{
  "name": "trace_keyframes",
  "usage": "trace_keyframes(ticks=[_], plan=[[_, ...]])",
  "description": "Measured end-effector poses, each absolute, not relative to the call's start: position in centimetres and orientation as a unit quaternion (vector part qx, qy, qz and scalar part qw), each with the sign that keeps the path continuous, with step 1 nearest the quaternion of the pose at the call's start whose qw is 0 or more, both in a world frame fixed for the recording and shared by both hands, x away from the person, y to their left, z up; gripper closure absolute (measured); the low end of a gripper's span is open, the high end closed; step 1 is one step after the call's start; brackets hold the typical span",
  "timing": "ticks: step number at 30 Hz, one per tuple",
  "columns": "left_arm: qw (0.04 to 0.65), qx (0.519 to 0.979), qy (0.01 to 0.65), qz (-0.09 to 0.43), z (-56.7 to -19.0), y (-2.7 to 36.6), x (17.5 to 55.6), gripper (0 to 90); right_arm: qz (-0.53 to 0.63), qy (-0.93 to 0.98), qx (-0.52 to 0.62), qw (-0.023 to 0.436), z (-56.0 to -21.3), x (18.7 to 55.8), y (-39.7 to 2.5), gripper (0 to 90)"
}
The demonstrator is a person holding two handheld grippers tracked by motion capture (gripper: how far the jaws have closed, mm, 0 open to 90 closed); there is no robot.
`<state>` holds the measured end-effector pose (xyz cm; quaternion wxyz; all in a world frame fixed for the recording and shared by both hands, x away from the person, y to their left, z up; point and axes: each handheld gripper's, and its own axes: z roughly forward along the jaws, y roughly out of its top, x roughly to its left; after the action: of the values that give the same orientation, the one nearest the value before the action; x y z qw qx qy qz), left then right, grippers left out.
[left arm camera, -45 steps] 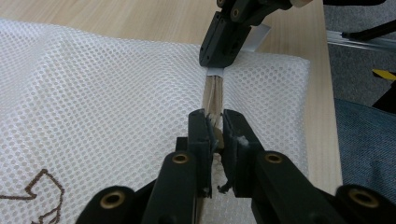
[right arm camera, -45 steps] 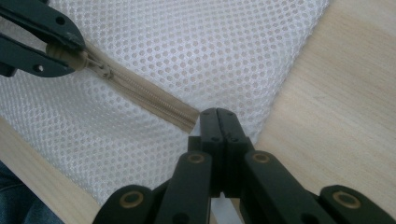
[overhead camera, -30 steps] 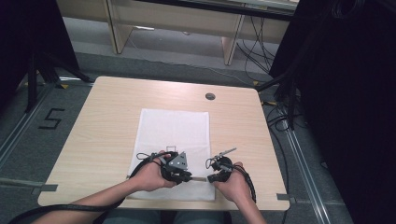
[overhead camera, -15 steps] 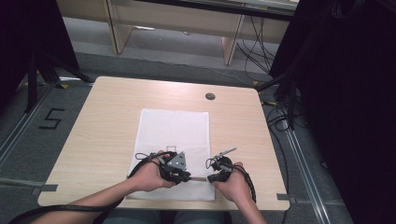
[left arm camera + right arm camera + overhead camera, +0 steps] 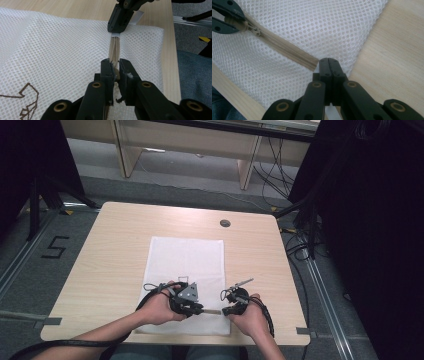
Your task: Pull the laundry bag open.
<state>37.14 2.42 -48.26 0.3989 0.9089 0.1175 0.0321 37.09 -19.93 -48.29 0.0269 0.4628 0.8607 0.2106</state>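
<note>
- The wooden table (image 5: 115,255) is carrying a white mesh bag (image 5: 187,260), lying flat ahead of both claws with its long axis running away from the person; whatever it is holding, I cannot tell.
- The beige zipper (image 5: 114,47) is running along the bag's near edge, stretching straight between the two claws.
- The left gripper (image 5: 192,307) is pinching the zipper's slider end, jaws nearly pressed together on it, as the left gripper view is showing (image 5: 115,71).
- The right gripper (image 5: 225,310) is sitting just beside it; its own view (image 5: 329,63) is showing jaws pressed tight on the zipper's other end at the bag's corner.
- The left gripper view is also catching a brown printed mark (image 5: 26,100), off to that claw's left.
</note>
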Motion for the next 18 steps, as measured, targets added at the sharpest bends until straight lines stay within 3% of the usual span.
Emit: trace_keyframes(ticks=[18], plan=[[0.398,0.91,0.113,0.033,-48.13,2.67,37.1,81.9,0.211,0.861,0.462,0.027,-48.29,37.09,-19.95,90.0]])
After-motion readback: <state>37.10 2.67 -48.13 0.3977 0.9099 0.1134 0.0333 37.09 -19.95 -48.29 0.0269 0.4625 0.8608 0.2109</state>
